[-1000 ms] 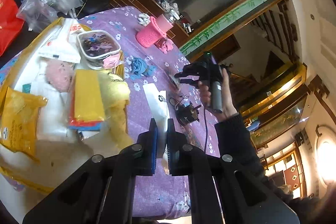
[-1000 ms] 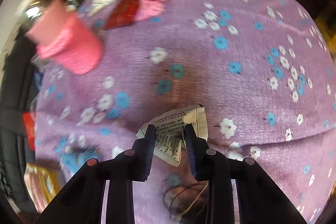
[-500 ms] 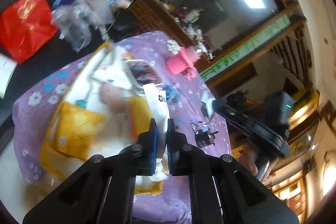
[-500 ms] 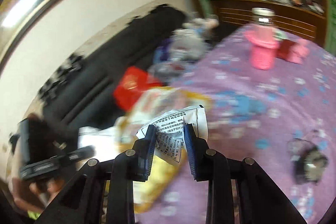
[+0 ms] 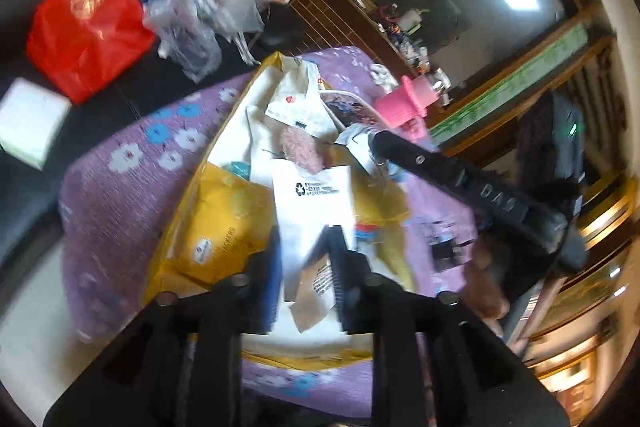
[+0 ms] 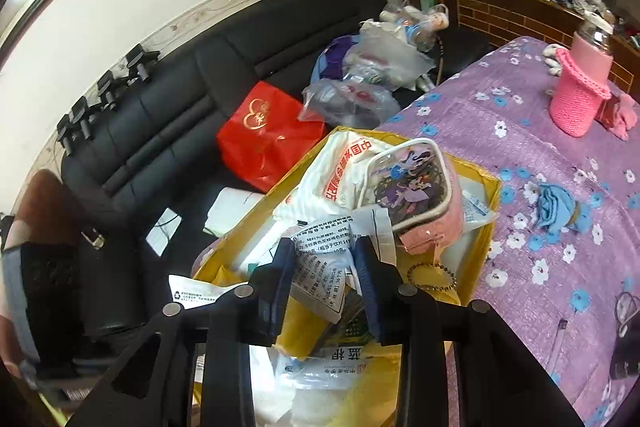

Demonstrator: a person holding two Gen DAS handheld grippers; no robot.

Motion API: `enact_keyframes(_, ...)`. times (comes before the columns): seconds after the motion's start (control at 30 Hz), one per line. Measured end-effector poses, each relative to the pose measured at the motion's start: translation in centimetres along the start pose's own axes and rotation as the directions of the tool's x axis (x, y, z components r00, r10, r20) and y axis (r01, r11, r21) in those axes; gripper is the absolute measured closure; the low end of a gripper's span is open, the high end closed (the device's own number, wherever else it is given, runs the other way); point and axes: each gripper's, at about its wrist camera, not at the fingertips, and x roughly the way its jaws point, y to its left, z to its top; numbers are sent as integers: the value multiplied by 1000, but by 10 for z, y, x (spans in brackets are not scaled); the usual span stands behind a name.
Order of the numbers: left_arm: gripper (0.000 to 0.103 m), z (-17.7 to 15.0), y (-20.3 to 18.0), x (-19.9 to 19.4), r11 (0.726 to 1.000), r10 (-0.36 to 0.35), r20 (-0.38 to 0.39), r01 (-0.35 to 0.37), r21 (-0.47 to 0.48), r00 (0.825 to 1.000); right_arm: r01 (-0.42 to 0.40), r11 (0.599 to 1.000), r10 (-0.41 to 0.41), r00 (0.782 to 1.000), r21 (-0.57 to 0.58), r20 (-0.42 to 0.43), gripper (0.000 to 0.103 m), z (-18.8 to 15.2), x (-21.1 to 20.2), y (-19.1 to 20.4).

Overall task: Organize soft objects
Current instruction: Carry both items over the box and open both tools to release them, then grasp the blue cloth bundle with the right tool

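A yellow bag point(image 6: 478, 239) lies open on the purple flowered table and holds white plastic packets, a pink cartoon pouch point(image 6: 416, 195) and a fluffy pink thing point(image 5: 298, 147). My left gripper point(image 5: 306, 251) stands open over the bag with a white recycling-mark packet point(image 5: 312, 203) loose between its fingers. My right gripper point(image 6: 324, 263) is a little open around a crumpled white printed packet point(image 6: 320, 259), just above the bag. The right gripper also shows in the left wrist view point(image 5: 460, 183), over the bag's far side.
A pink knitted bottle cover point(image 6: 580, 99) and a blue fabric flower point(image 6: 556, 207) stand on the purple tablecloth point(image 6: 540, 155). A black sofa point(image 6: 160, 107) beyond the table edge carries a red bag point(image 6: 264, 135) and clear plastic bags point(image 6: 376, 67).
Both grippers swung over to the yellow bag. My left gripper's fingers opened and the white packet slid loose. My right gripper carried its printed packet from the tablecloth to above the bag and loosened a little.
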Motion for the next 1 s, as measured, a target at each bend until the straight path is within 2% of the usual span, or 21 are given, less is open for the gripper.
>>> enact_keyframes(0.07,73,-4,-10,-1,996,61,33,-63,64,998,9,1000,-9,1000,-1,14,65,-8,-14,7)
enact_keyframes(0.17,52,-10,-17,-5,986,108,94,-118,118,990,19,1000,-19,999,-3,45,58,-17,-32,16)
enact_keyframes(0.27,51,-19,-25,-8,978,108,125,-127,162,986,20,1000,-18,997,-17,81,51,-28,-46,22)
enact_keyframes(0.4,51,-24,-35,-8,971,118,132,-142,190,984,19,999,-16,993,-31,113,49,-50,-64,22)
enact_keyframes(0.53,51,-27,-48,-9,953,169,169,-205,221,971,8,1000,-6,990,-15,141,46,-66,-85,8)
enact_keyframes(0.67,51,-33,-67,-11,948,149,186,-194,253,971,7,1000,-10,987,22,163,45,-82,-102,-12)
enact_keyframes(0.83,51,-33,-91,-7,941,141,180,-188,281,974,-5,996,-12,982,88,190,43,-101,-125,-47)
enact_keyframes(1.0,44,-20,-111,3,952,79,147,-119,282,986,-55,954,8,987,293,159,40,-111,-131,-123)
